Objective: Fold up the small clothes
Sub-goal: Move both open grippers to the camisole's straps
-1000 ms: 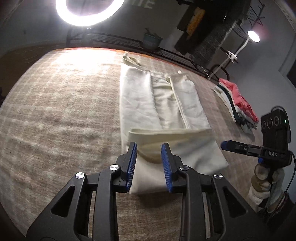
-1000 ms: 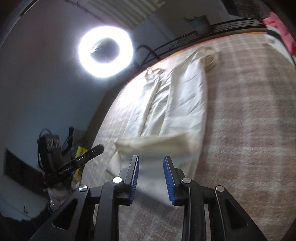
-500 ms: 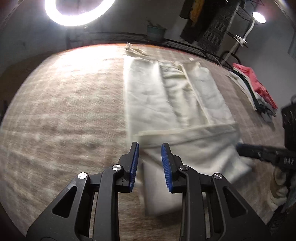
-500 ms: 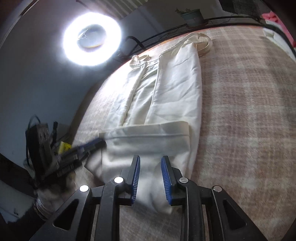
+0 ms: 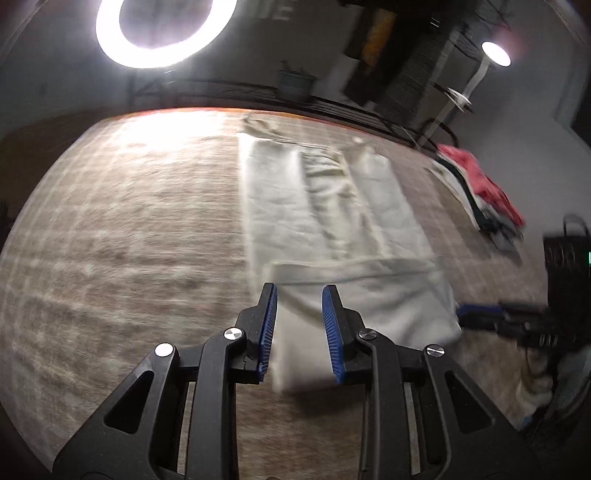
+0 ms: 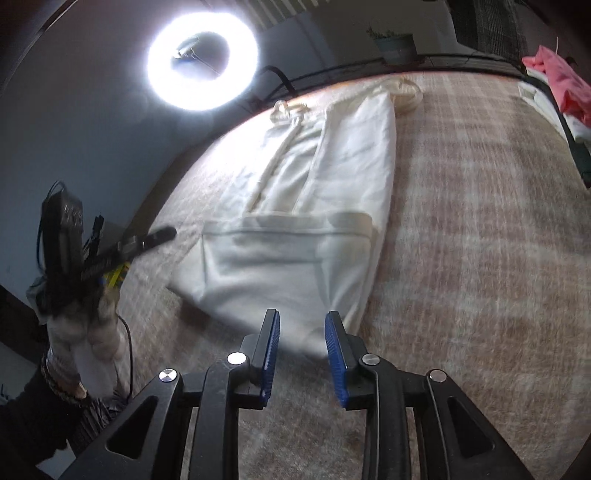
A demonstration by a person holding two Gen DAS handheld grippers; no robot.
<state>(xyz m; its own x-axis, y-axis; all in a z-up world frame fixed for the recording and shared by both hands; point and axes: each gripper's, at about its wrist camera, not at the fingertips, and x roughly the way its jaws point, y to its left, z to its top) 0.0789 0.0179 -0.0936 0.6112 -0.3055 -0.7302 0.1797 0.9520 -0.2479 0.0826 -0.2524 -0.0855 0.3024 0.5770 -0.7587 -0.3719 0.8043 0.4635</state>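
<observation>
A cream garment (image 5: 332,229) lies flat on the plaid cloth, its near end folded over into a double layer (image 5: 369,306). It also shows in the right wrist view (image 6: 314,221), folded end (image 6: 280,269) nearest. My left gripper (image 5: 299,325) is open and empty, above the folded end's near left corner. My right gripper (image 6: 301,350) is open and empty, above the folded end's near right corner. The right gripper also shows in the left wrist view (image 5: 480,317), and the left gripper in the right wrist view (image 6: 155,236).
A stack of folded clothes with a red piece on top (image 5: 476,184) lies at the right edge of the plaid cloth (image 5: 129,240); it also shows in the right wrist view (image 6: 557,81). A ring light (image 5: 162,33) and a potted plant (image 5: 295,81) stand behind.
Both grippers have drawn back a little toward the near edge of the folded end. The fold lies flatter than a second ago. Both jaws stay open.
</observation>
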